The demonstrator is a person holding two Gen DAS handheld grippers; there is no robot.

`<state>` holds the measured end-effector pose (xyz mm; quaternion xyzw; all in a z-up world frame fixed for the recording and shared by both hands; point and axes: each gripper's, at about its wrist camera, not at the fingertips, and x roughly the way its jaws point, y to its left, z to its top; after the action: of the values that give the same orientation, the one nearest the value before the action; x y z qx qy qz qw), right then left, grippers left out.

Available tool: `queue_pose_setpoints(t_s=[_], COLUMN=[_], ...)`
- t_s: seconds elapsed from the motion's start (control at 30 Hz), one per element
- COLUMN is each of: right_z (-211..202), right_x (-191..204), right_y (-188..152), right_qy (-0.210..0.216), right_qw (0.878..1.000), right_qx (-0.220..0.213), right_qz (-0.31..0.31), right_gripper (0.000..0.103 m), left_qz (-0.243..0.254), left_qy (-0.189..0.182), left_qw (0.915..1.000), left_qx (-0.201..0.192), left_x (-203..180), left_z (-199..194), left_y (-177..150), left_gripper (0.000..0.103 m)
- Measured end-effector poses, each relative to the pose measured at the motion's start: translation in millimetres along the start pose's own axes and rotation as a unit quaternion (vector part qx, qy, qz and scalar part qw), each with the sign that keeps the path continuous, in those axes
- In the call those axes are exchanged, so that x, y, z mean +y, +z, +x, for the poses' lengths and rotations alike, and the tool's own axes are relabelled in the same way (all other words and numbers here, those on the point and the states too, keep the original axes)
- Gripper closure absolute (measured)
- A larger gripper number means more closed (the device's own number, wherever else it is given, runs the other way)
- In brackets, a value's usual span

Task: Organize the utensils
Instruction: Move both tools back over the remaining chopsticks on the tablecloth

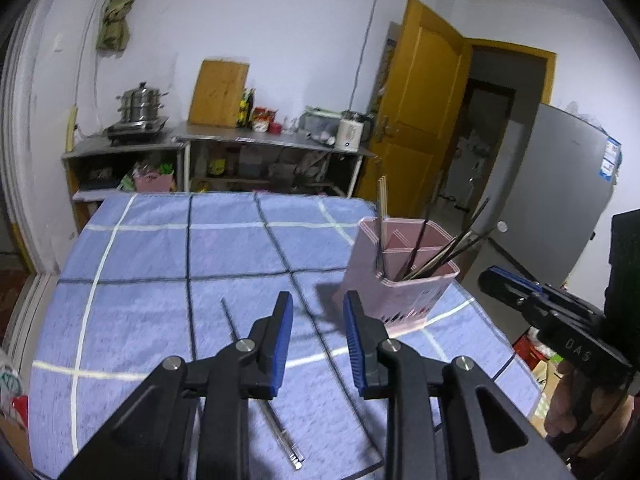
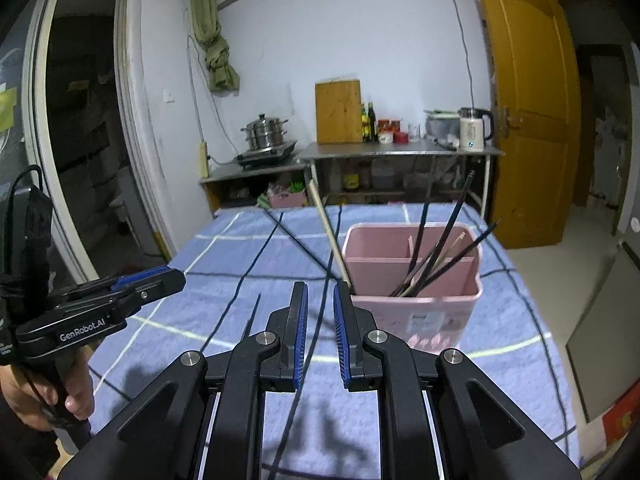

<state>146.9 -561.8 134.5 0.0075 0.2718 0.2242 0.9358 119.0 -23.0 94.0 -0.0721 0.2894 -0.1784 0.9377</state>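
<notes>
A pink divided utensil holder (image 1: 400, 292) (image 2: 416, 304) stands on the blue checked cloth, at its right side. Several dark chopsticks (image 2: 440, 248) lean in its right compartment, and a pale wooden pair (image 2: 329, 236) leans at its left corner. One dark chopstick (image 1: 280, 432) (image 2: 253, 316) lies loose on the cloth. My left gripper (image 1: 318, 300) hovers over it, open, with nothing between its blue pads; its tip (image 2: 176, 278) also shows in the right wrist view. My right gripper (image 2: 320, 292) (image 1: 486, 278) stands just before the holder, its jaws narrowly apart and empty.
The cloth-covered table (image 1: 160, 248) ends close behind the holder and drops off to the right. Beyond it are a metal counter (image 2: 400, 150) with a steamer pot (image 2: 266, 130), a cutting board and a kettle, a yellow door (image 2: 528, 112) and a grey fridge (image 1: 560, 184).
</notes>
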Motion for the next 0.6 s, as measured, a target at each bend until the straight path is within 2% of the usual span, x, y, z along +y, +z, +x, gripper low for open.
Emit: queue_pose_setpoints(t_s=[0.37,0.6], right_z=[37,61], right_x=[21,24], right_y=[-29,-43], right_qy=[0.034,0.046], right_qw=[0.998,0.995], right_qx=[0.055,0.084], right_qz=[-0.013,-0.015], right_gripper=[0.090,0.090], left_qz=[-0.041,-0.061], left_qy=[0.031,0.044], left_qw=[0.9968,0.9926], left_qx=[0.061,0.095], left_x=[35,51], left_z=[32,59], left_y=[-46,-64], left_gripper=[0.076,0.076])
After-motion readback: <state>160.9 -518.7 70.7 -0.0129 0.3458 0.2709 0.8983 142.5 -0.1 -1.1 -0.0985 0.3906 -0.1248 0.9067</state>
